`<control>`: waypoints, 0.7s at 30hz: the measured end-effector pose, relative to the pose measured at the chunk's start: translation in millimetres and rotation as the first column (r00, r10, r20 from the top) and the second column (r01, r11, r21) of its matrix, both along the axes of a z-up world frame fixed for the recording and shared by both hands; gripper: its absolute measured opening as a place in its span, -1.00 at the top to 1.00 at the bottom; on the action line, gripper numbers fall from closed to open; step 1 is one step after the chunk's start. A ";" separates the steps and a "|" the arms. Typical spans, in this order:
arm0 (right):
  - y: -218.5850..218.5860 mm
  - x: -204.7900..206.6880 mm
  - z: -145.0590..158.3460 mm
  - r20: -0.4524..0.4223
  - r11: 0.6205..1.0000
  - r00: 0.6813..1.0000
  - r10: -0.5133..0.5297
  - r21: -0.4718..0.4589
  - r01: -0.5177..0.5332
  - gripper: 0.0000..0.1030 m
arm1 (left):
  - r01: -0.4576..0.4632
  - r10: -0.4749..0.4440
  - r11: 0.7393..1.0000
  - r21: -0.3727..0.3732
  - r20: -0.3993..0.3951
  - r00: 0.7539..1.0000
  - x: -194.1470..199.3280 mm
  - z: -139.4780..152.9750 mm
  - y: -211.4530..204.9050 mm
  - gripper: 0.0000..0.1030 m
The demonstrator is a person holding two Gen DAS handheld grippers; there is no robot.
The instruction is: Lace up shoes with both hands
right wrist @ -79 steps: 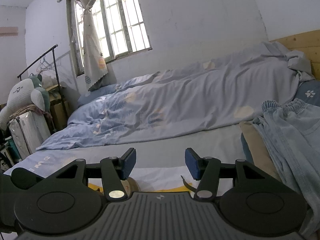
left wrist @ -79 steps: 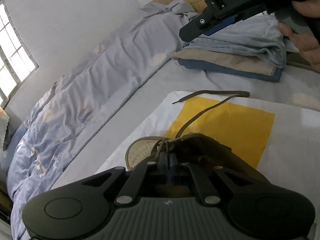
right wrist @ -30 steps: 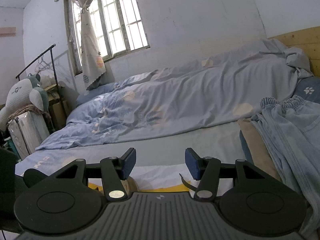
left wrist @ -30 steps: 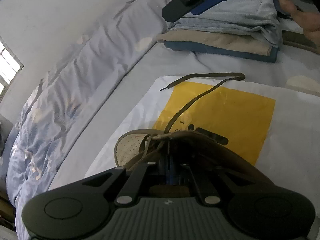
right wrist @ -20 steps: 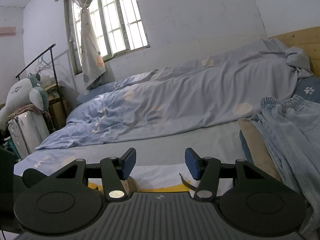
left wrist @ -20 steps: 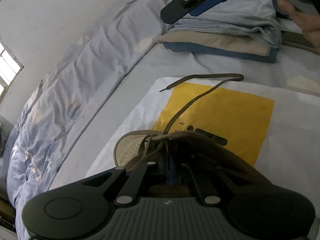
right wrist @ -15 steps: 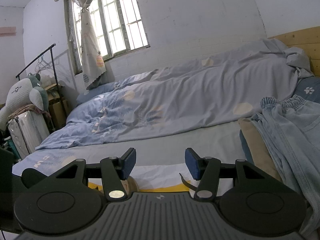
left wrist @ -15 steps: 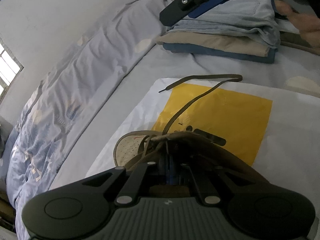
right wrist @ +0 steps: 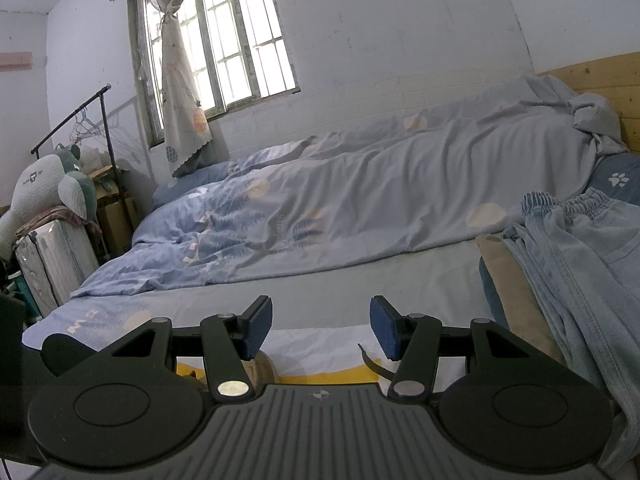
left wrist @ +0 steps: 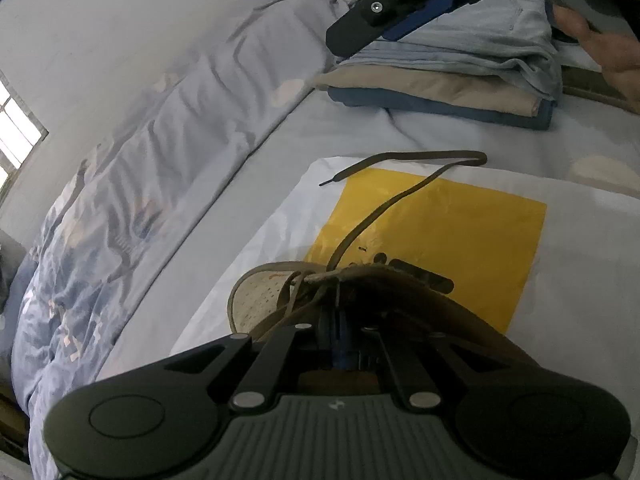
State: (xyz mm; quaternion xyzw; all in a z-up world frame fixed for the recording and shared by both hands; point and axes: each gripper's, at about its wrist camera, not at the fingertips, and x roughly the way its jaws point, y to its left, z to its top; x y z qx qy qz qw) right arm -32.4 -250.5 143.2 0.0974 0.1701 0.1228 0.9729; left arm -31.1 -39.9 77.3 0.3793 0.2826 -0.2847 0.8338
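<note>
Since earlier my left view tipped down slightly. My left gripper [left wrist: 338, 344] stays clamped on the shoe [left wrist: 360, 300]; the right gripper [right wrist: 318, 328] gapes empty above. The lace [left wrist: 400, 176] beyond could snag.

Right wrist view: window [right wrist: 224, 52] at 11 o'clock, patterned curtain [right wrist: 180, 92] bunched on its left. Rumpled blue duvet [right wrist: 340, 216] across centre. Plush toy [right wrist: 44, 188] on a suitcase [right wrist: 56, 268] at 9 o'clock, clothes rail [right wrist: 72, 120] above. Folded clothes stack [left wrist: 460, 68] at 3 o'clock. White-and-yellow plastic bag [left wrist: 460, 232] flat on the bed sheet [left wrist: 340, 132].
</note>
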 end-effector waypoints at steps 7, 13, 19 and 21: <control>0.4 -0.9 -0.1 0.000 1.000 1.000 0.003 -0.001 -0.003 -0.08 | 0.013 -0.013 1.000 -0.001 0.005 1.000 -1.3 0.0 -0.7 1.00; 0.4 -1.8 -0.1 -0.003 1.000 1.000 0.006 -0.003 -0.006 -0.08 | 0.014 -0.014 1.000 0.015 0.006 1.000 3.6 -4.9 -3.5 1.00; 1.1 -2.2 0.0 -0.008 1.000 1.000 0.005 -0.002 -0.005 -0.08 | 0.040 -0.040 0.998 0.038 -0.013 0.999 1.0 -8.0 -6.9 1.00; 1.7 -3.0 0.0 -0.008 1.000 1.000 0.007 -0.003 -0.007 -0.08 | 0.033 -0.032 0.999 0.031 -0.011 0.999 0.8 -5.9 -5.0 1.00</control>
